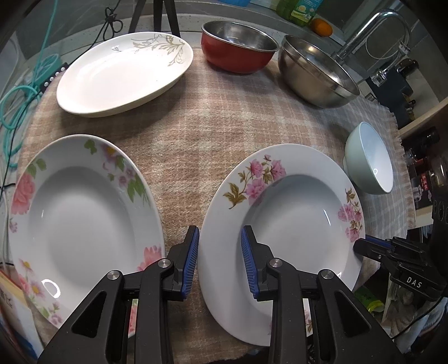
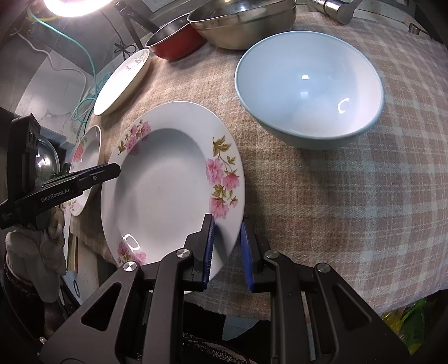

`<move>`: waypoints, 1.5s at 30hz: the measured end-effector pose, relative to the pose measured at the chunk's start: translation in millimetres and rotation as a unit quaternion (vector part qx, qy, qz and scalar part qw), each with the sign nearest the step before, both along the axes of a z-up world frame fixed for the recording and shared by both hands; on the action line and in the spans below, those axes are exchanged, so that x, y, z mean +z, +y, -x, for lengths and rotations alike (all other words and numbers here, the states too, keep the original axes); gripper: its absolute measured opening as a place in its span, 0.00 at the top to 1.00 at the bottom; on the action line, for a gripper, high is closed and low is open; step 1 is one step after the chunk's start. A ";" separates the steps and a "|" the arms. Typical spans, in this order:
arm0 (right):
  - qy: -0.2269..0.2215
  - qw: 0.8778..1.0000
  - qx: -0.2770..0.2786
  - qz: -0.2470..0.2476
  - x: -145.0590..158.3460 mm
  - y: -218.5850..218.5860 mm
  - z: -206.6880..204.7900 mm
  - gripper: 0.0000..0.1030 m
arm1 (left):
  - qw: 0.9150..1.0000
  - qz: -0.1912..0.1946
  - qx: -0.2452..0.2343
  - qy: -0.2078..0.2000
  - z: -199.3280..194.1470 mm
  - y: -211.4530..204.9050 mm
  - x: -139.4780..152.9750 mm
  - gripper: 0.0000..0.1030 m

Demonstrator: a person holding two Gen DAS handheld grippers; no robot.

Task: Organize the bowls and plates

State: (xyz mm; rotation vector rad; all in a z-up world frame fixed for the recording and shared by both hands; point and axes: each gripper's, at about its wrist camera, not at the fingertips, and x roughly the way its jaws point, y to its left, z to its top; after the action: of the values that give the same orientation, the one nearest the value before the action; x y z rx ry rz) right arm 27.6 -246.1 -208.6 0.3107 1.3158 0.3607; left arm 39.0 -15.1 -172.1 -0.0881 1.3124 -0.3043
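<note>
Gripped at both rims, the pink-flowered plate [image 1: 291, 224] is held by the left gripper [image 1: 219, 260] and right gripper [image 2: 227, 249], each clamped on an edge, tilted above the cloth-covered table [image 1: 196, 140], likely for stacking onto the neighbouring plate [image 1: 81, 224].

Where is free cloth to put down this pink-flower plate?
Bare cloth lies in the middle, bordered by the oval plate, red bowl, and pink-flower plate. More lies beside the blue bowl. The bowls stand crowded.

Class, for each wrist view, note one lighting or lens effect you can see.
Left wrist view: fisheye bends the checked cloth; a ring-shaped glare sits on the rose plate. Right wrist view: a lamp blows out white at the top edge, mirrored in the blue bowl.
</note>
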 end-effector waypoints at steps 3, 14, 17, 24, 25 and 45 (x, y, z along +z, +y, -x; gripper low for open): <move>0.000 1.000 0.005 0.002 0.5 0.0 0.8 0.82 | 1.000 -0.001 0.000 -0.002 0.9 -0.8 -0.1 0.72; -0.068 0.995 0.015 0.073 33.6 4.4 -0.8 0.72 | 1.000 -0.003 0.017 -0.020 5.8 1.2 9.4 0.71; -0.084 0.994 0.016 0.072 41.7 6.2 -2.7 0.62 | 0.999 0.004 0.027 -0.030 6.9 3.3 15.7 0.71; -0.112 0.990 0.028 0.076 56.2 23.5 -10.2 0.58 | 0.998 0.017 0.042 -0.046 12.5 11.0 29.4 0.68; -0.115 0.990 0.030 0.075 57.5 26.3 -12.0 0.57 | 0.998 0.019 0.047 -0.047 13.7 13.3 31.5 0.61; -0.135 0.985 0.095 0.046 73.4 98.3 -52.3 0.54 | 0.988 0.010 0.143 -0.065 20.8 92.2 46.8 0.57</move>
State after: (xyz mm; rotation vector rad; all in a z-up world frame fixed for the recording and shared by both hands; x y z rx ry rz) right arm 79.9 -147.9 -135.2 0.0553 1.0939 0.4843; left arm 18.2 77.1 -125.3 -0.2674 1.1504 -0.0767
